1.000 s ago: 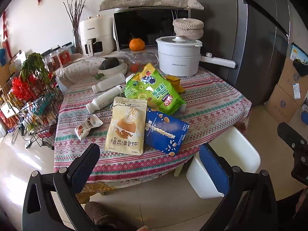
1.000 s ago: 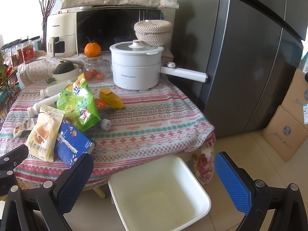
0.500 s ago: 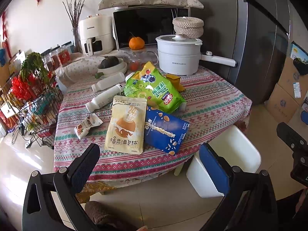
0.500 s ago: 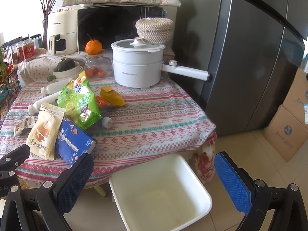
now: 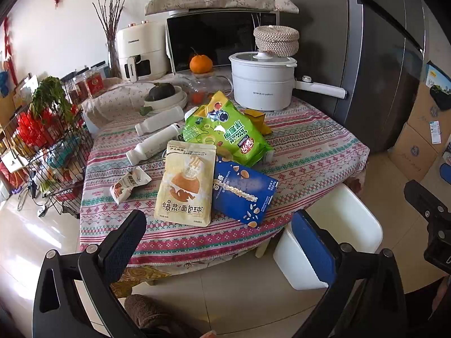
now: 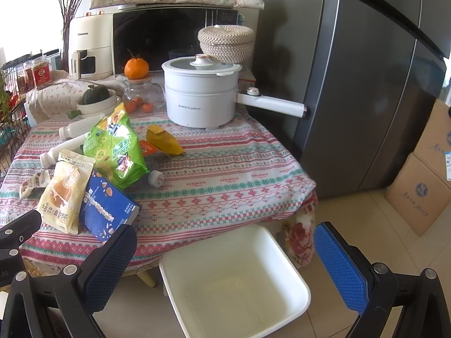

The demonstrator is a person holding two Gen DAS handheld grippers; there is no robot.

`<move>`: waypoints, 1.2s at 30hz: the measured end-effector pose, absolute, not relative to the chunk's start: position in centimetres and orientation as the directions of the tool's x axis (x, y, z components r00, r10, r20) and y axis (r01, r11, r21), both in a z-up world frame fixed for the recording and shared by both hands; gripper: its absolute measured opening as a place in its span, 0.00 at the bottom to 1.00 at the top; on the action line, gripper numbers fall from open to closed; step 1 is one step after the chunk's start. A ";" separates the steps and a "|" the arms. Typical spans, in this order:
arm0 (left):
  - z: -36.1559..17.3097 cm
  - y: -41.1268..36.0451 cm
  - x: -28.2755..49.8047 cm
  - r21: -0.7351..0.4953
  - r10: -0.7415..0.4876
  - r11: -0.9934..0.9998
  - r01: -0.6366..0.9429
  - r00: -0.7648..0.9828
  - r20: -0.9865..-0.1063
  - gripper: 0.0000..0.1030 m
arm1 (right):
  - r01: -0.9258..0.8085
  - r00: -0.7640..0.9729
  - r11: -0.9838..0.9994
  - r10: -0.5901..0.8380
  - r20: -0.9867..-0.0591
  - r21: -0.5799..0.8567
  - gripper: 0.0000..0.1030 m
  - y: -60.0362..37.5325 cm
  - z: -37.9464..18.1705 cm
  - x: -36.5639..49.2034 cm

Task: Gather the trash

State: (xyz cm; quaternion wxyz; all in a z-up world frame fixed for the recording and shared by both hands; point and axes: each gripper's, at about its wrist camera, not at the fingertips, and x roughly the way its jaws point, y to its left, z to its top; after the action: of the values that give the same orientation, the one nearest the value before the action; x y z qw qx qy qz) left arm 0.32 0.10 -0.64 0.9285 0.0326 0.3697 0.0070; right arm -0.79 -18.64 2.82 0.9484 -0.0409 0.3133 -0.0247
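Trash lies on the patterned tablecloth (image 5: 310, 152): a cream snack pouch (image 5: 184, 186), a blue packet (image 5: 242, 191), a green chip bag (image 5: 225, 132), a yellow wrapper (image 6: 163, 139), two white bottles (image 5: 153, 145), a small crumpled wrapper (image 5: 128, 181) and a bottle cap (image 6: 156, 178). A white bin (image 6: 234, 278) stands on the floor at the table's front edge. My left gripper (image 5: 220, 242) hangs open in front of the table edge, holding nothing. My right gripper (image 6: 225, 264) is open above the bin, also with nothing in it.
A white electric pot (image 6: 201, 93) with a long handle, a woven basket, a glass jar, a microwave and an air fryer crowd the table's back. A grey fridge (image 6: 366, 84) rises on the right, cardboard boxes (image 6: 420, 191) beside it. A wire rack (image 5: 42, 146) stands left.
Both grippers have eased slightly closer to the table; the trash sits a little lower and larger in view. Nothing was grasped or released.
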 end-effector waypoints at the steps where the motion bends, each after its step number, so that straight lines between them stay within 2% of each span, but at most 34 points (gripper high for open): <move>1: -0.7 0.1 0.3 0.066 0.038 0.998 0.010 0.727 -0.686 1.00 | 0.021 0.802 0.995 -0.072 -0.592 -0.093 1.00 -18.7 2.8 -0.8; 25: 0.0 0.9 0.2 0.082 0.058 0.997 -0.004 0.733 -0.677 1.00 | 0.026 0.795 0.993 -0.093 -0.600 -0.119 1.00 -18.0 2.0 0.2; 36: -0.6 2.5 2.0 0.131 0.127 0.990 -0.051 0.726 -0.676 1.00 | -0.029 0.790 0.989 -0.065 -0.610 -0.142 1.00 -16.9 1.7 1.7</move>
State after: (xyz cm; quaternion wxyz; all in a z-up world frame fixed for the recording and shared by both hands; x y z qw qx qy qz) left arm 1.98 2.46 -0.60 0.9276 0.0518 0.3668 0.0480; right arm 1.70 -16.90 1.65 0.9432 -0.0722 0.3242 -0.0094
